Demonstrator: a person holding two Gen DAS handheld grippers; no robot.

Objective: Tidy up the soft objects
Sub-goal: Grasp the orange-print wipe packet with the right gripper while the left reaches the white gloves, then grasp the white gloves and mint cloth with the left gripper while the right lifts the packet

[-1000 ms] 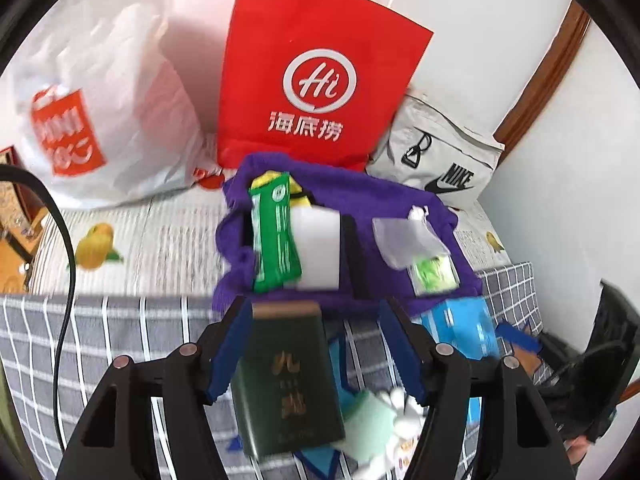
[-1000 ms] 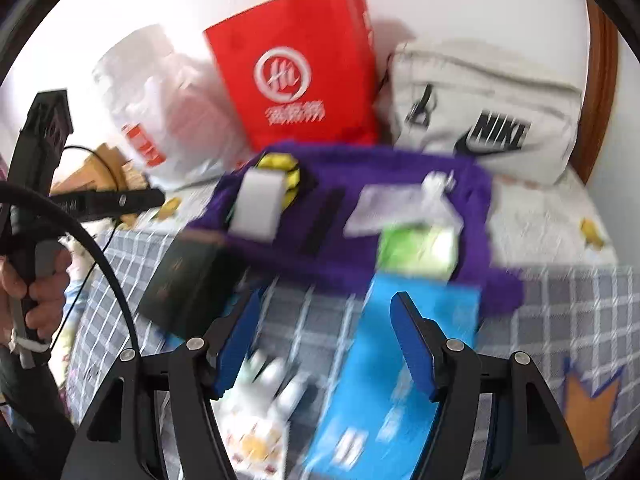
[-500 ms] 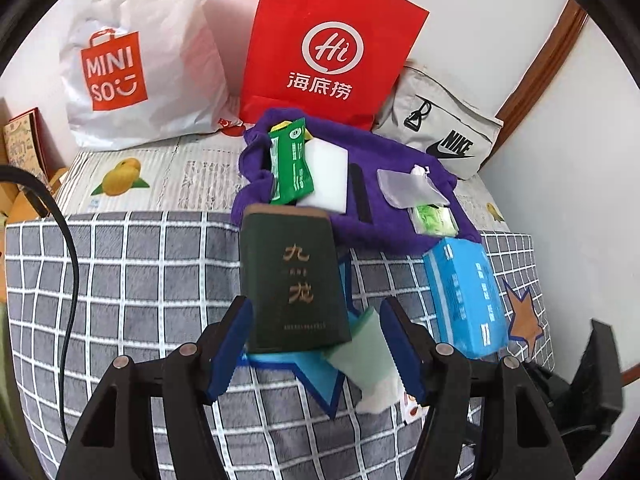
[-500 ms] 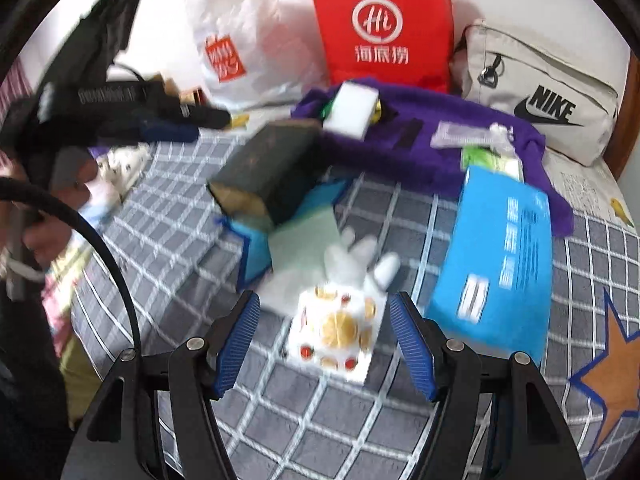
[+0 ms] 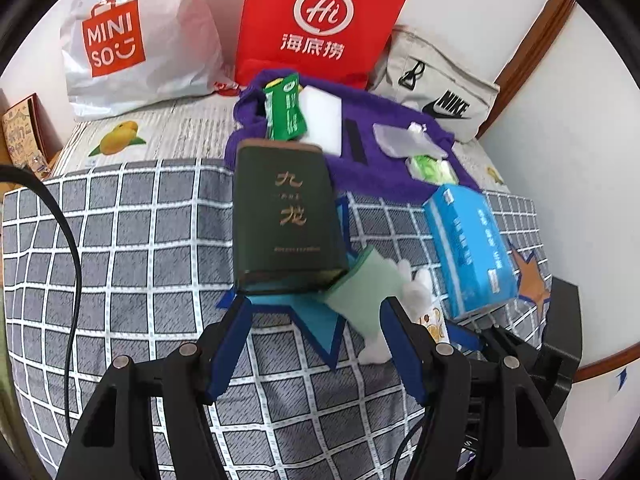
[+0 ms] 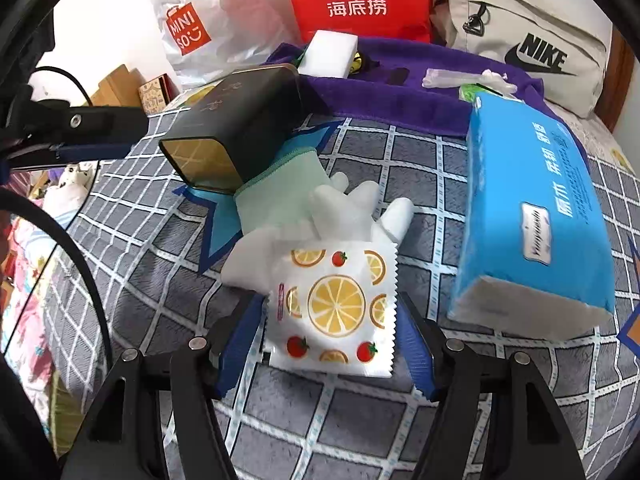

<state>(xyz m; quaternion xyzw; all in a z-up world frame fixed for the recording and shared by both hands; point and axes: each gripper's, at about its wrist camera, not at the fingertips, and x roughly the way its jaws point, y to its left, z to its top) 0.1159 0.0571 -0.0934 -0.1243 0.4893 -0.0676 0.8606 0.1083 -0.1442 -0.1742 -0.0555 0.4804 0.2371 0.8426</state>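
On the checked bed cover, in the left wrist view, the left claw (image 5: 316, 344) hangs half open and empty, tilted down just short of the stiff dark green tin (image 5: 284, 216).

In the right wrist view, the right claw (image 6: 332, 340) angles down, closing around the fruit-print packet (image 6: 334, 308), pads not yet pressing. It looks light, soft and slippery; its side edges suit. It lies on the white glove (image 6: 316, 208).

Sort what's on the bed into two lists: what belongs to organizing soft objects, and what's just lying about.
Belongs to the job:
glove
fruit-print packet
blue tissue pack
white sponge
purple towel

Just lying about:
dark green tin
red paper bag
white shopping bag
Nike bag
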